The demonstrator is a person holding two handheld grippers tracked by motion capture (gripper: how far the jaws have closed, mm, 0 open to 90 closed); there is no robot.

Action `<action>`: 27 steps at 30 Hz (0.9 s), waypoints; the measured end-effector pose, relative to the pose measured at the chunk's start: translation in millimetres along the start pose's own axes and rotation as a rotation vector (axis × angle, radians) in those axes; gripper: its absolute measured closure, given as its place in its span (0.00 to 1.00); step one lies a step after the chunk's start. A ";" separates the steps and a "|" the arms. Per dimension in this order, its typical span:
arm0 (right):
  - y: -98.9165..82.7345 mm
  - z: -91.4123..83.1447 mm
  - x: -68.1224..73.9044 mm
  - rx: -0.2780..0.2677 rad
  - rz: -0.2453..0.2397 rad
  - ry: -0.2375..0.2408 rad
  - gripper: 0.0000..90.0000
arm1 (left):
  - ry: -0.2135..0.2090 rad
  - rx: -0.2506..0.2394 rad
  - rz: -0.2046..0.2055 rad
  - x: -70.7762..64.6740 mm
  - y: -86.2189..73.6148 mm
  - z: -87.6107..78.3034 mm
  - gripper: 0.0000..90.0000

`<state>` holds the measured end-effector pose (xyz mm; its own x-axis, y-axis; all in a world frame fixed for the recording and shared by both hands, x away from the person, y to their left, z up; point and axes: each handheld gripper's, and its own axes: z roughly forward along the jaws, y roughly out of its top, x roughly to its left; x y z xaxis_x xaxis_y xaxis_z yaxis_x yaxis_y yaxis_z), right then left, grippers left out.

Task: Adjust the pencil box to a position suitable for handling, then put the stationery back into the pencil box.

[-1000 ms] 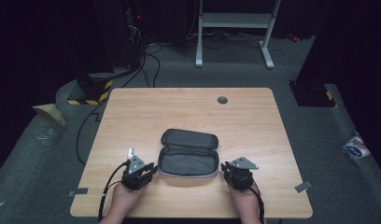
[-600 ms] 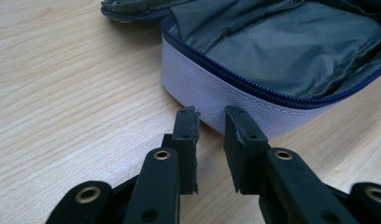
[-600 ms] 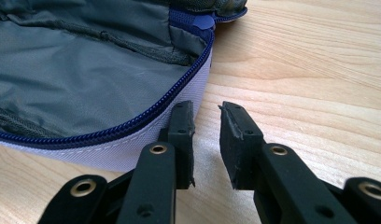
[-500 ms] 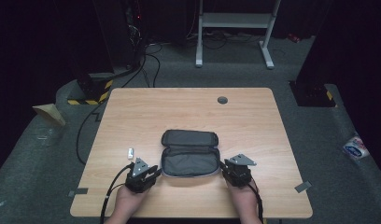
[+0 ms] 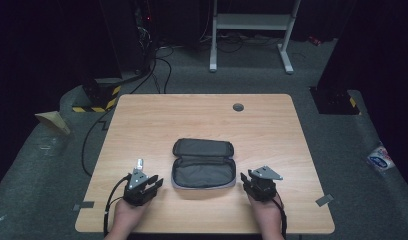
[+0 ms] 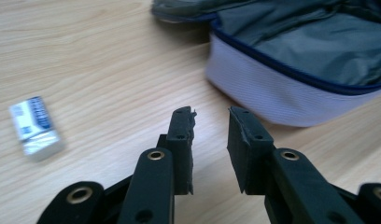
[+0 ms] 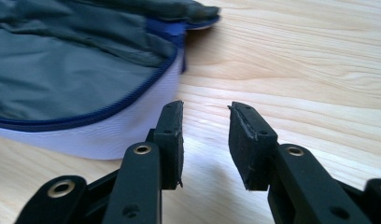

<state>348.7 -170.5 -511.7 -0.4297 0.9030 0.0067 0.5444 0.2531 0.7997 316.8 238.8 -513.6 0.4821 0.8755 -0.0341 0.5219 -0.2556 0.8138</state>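
Dark carpeted floor rings my pale wooden surface (image 5: 202, 120), with a white metal frame (image 5: 252, 30) standing far behind it and cables trailing off to the left. Middle of that surface, toward my side, lies the pencil case (image 5: 203, 165), unzipped and folded open, grey lining up, its white side wall and blue zip line plain in both gripper views. Its two halves look empty (as far as the lining lets me see).

My left hand-held gripper (image 5: 151, 183) sits just left of the case, and my right hand-held gripper (image 5: 247, 181) just right of it; neither touches the fabric. Both have just been easing their jaws apart, and both stand open with nothing between the pads, only bare wood.

Smallest of all, the eraser (image 5: 139, 163) in its blue-and-white sleeve lies near my left hand-held gripper, beyond it and apart from the case.

Opening the case looks done to me; what I judge is left is picking up that eraser, dropping it in, and zipping up.
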 end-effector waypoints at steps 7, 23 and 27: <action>-4.6 -2.6 -12.8 0.006 0.030 -0.020 0.65 | 0.068 -0.014 -0.043 22.1 -3.8 -10.5 0.77; -11.3 -4.6 -16.5 0.035 0.030 -0.025 0.62 | 0.136 -0.007 -0.076 42.0 -2.6 -5.5 0.72; -13.1 -8.4 -15.7 0.035 0.027 -0.026 0.62 | 0.150 -0.001 -0.082 45.9 0.3 -1.7 0.71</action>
<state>342.2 -190.9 -517.2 -0.3958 0.9182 0.0122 0.5807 0.2400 0.7779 337.9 279.6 -513.8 0.3275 0.9448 -0.0141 0.5548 -0.1802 0.8123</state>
